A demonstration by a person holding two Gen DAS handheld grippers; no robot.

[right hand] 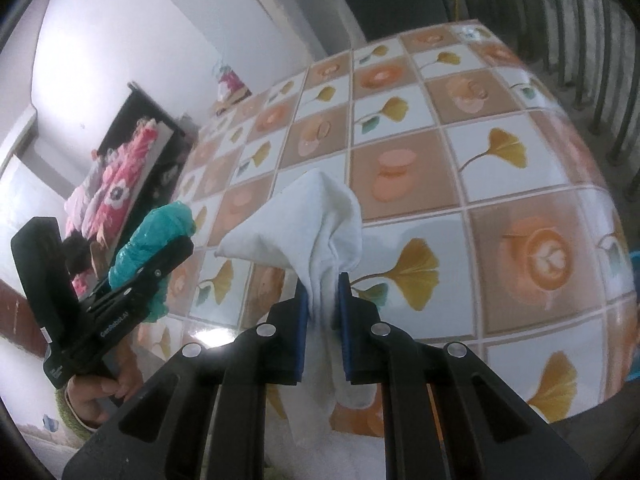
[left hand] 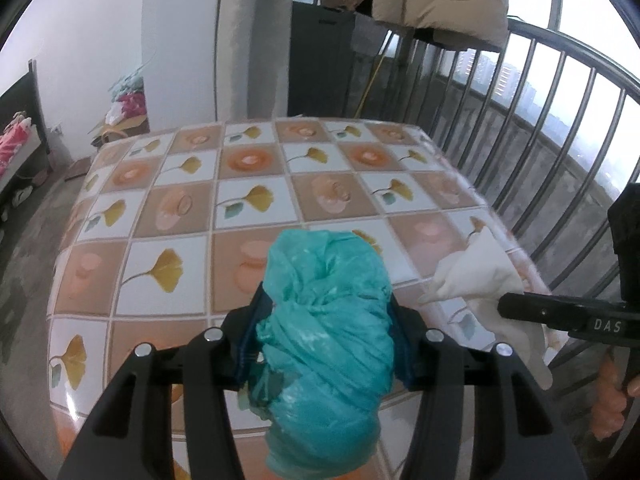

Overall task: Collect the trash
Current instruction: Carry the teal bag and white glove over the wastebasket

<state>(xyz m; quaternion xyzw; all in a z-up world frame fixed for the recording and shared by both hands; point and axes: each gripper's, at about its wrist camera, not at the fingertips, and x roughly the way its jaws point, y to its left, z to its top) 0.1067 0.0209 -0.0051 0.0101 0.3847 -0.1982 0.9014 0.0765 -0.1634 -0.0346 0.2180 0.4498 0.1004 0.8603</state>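
My left gripper [left hand: 326, 320] is shut on a crumpled teal plastic bag [left hand: 328, 332] and holds it above the near edge of the table [left hand: 256, 168]. The bag bulges out ahead of and below the pads. My right gripper [right hand: 323, 300] is shut on a white cloth [right hand: 316, 220], held above the tiled tablecloth [right hand: 500, 184]. In the left wrist view the white cloth [left hand: 476, 276] and the right gripper [left hand: 500, 306] are at the right, near the table's right edge. In the right wrist view the left gripper [right hand: 188, 242] with the teal bag [right hand: 160, 232] is at the left.
The table has a glossy checked cloth with ginkgo leaves and coffee cups. A metal railing [left hand: 540, 152] runs along the table's right side. A pillar [left hand: 252, 40] and a dark cabinet [left hand: 320, 60] stand behind it. A bed with pink bedding [right hand: 120, 184] is at the left.
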